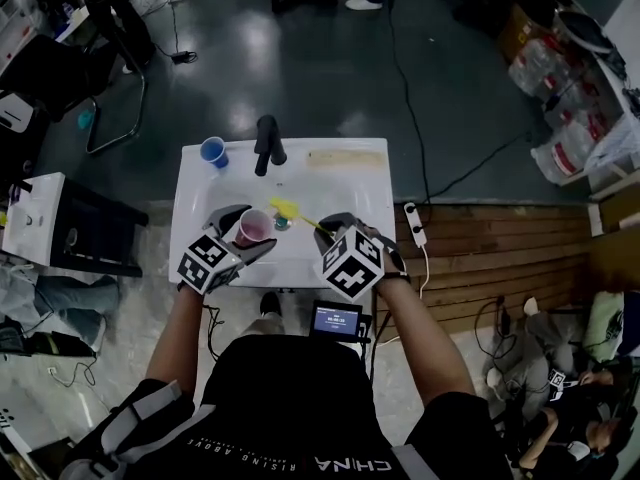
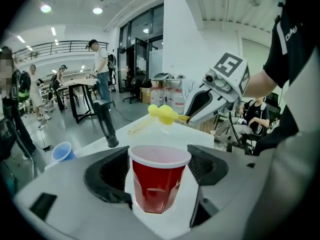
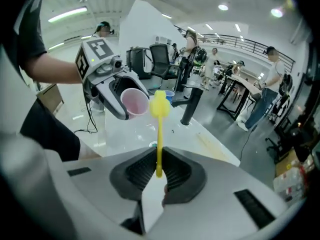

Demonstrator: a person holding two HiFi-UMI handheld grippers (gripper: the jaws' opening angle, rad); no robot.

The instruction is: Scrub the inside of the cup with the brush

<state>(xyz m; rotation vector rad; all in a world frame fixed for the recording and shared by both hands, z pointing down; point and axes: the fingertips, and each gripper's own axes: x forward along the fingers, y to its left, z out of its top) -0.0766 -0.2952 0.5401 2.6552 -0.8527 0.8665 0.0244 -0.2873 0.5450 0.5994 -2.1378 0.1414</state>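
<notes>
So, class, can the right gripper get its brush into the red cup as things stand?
Probably yes: the right gripper holds the brush, its head just beside the red cup's open mouth, nothing between.

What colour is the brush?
Yellow. The brush shows best in the right gripper view.

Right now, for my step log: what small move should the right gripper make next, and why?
Probably ease the brush into the cup: the right gripper grips its handle, the left gripper holds the cup, yet the head sits outside the rim.
</notes>
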